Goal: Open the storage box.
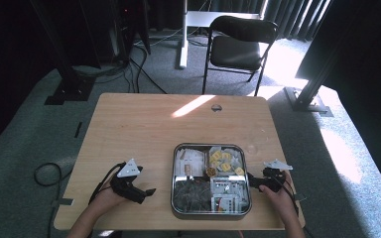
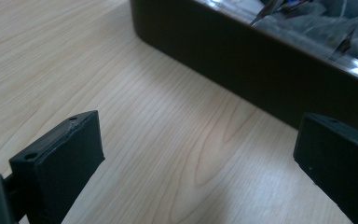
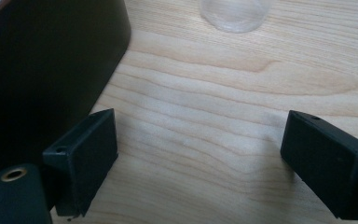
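A shiny metal tray (image 1: 211,145) sits at the front middle of the wooden table (image 1: 144,129). Its compartments hold white packets, yellow packets (image 1: 223,159) and dark sachets (image 1: 191,196). My left gripper (image 1: 148,191) rests on the table left of the tray, open, its jaws pointing at the tray's dark side wall (image 2: 242,70) with bare wood between them (image 2: 200,158). My right gripper (image 1: 251,179) lies at the tray's right side, open (image 3: 200,154) over bare wood, with the tray wall (image 3: 42,70) beside its left jaw. A small clear round thing (image 3: 235,14) stands ahead of it.
A black folding chair (image 1: 240,44) stands on the carpet beyond the table's far edge. A small round hole (image 1: 216,107) sits near the table's far side. A cable loop (image 1: 47,173) lies on the floor at left. Dark frame posts flank the table.
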Motion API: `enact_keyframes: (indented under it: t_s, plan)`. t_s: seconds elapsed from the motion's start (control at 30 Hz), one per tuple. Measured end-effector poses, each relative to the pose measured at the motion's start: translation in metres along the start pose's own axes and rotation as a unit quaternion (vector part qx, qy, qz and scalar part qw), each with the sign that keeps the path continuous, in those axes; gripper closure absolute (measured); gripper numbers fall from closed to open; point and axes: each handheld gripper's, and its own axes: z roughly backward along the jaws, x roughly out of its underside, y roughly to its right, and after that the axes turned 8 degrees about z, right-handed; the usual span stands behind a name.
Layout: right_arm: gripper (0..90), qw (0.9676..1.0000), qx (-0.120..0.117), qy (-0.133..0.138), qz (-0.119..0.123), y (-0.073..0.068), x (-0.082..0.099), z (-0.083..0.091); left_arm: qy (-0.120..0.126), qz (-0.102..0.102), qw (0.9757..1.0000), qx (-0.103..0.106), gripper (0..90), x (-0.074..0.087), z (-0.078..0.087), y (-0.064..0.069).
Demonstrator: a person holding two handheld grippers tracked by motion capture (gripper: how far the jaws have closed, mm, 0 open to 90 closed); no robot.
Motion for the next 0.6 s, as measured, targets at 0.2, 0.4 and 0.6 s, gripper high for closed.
enact_keyframes:
  t_s: [0.2, 0.4, 0.6]
  plan:
    - [10.2, 1.0000, -0.001, 0.000, 0.000, 0.000, 0.000, 0.000, 0.011, -0.006, 0.9998, 0.018, 1.4, -0.013, -0.001, 0.007]
    - [10.2, 1.0000, -0.002, 0.000, 0.001, 0.000, 0.000, 0.000, 0.016, -0.013, 0.9992, 0.034, 1.4, -0.023, -0.001, 0.012]
    - [10.2, 1.0000, -0.002, 0.000, 0.001, 0.000, 0.000, 0.000, 0.023, -0.027, 0.9983, 0.046, 2.5, -0.038, -0.004, 0.019]
